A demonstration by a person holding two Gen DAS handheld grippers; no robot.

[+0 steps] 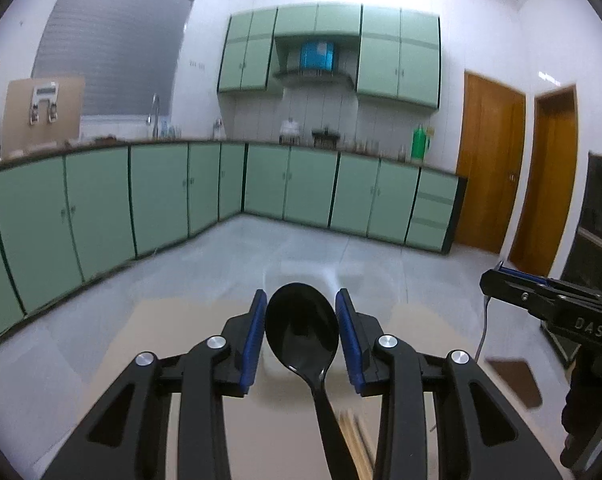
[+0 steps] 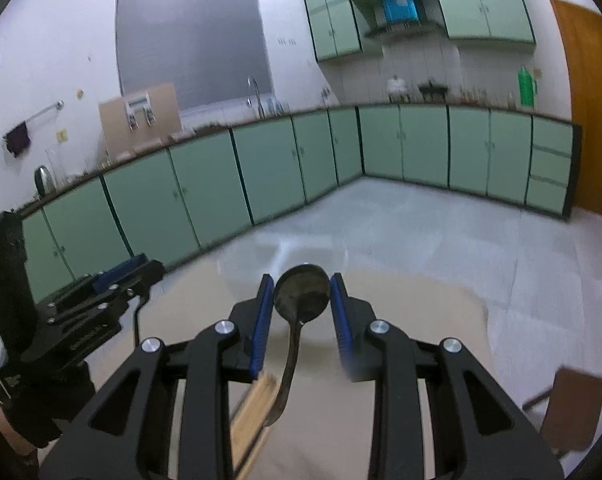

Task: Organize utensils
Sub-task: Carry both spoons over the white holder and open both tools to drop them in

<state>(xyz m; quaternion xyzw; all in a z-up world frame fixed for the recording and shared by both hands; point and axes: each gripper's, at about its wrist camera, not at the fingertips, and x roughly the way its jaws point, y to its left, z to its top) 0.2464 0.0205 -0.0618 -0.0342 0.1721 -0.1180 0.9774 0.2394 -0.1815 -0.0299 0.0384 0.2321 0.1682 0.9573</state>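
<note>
Beige tabletop [image 2: 421, 320] in a green-cabinet kitchen [image 1: 161, 184] lies under my left gripper [image 1: 301, 322] clasping a glossy black plastic spoon [image 1: 301, 324] and my right gripper [image 2: 301, 300] clasping a dull metal spoon [image 2: 301, 294].

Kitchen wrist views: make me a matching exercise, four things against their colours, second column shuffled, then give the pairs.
Column one:
1. spoon between the left tongs
2. spoon between the right tongs
3. lower cabinets
4. door

Column two:
A. pale green
B. glossy black
C. orange-brown wood
D. dark metal

Pairs: 1-B, 2-D, 3-A, 4-C
</note>
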